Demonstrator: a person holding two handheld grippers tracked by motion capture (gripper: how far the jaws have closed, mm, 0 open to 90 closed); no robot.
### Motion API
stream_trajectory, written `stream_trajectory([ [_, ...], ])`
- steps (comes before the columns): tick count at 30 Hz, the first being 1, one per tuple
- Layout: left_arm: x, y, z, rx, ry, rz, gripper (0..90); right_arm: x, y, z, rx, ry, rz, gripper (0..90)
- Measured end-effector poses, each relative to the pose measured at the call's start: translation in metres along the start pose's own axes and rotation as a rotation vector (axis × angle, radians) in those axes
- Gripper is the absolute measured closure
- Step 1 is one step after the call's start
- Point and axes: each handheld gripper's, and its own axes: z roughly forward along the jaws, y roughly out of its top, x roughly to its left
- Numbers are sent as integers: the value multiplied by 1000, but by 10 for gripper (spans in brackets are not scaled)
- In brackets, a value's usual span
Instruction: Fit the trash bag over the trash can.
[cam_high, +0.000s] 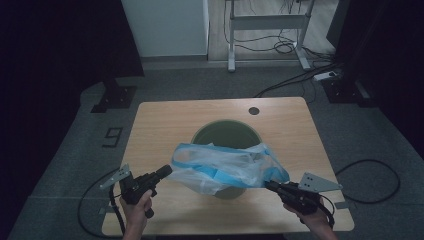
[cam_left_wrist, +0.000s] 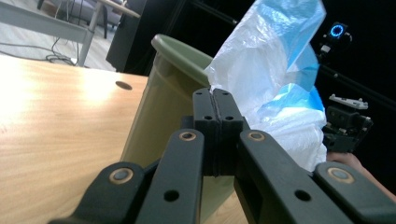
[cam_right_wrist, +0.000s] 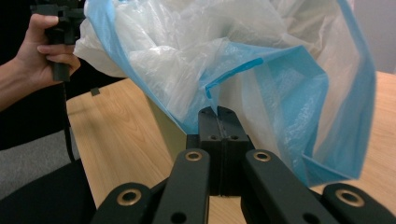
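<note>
A white and blue plastic bag (cam_high: 220, 167) hangs stretched over the near side of a green bin (cam_high: 200, 131) that stands on the wooden table (cam_high: 160, 130). My left gripper (cam_high: 166, 172) is shut at the bag's left edge; in the left gripper view its closed jaws meet the bag (cam_left_wrist: 271, 60) beside the bin wall (cam_left_wrist: 159, 112). At the bag's right edge my right gripper (cam_high: 270, 185) is shut, and the bag's blue rim (cam_right_wrist: 233, 65) runs into its closed jaw tips. The bin's far rim stays uncovered.
A dark round hole (cam_high: 254, 111) sits in the table's far right part. Beyond the table stand a white cabinet (cam_high: 165, 25) and a desk frame (cam_high: 267, 22), with cables (cam_high: 300, 77) on the grey floor. A blue-ringed camera (cam_left_wrist: 336, 30) hangs in the dark.
</note>
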Motion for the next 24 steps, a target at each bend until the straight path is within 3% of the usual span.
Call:
stream_trajectory([
  [6,3,-5,5,35,16,-11,894,-6,-3,0,34,-18,10,893],
  [8,3,-5,7,35,23,-14,892,-8,-3,0,55,-57,-16,893],
  [14,-2,1,10,31,33,6,854,-17,2,1,46,-99,-4,892],
  [16,-6,5,8,11,34,34,763,-17,4,0,37,-104,-3,891],
  [22,-29,20,-7,-29,27,125,383,-14,11,-8,1,-116,-11,891],
  [24,-38,25,-12,-38,0,150,299,-11,15,-10,-7,-118,-17,891],
])
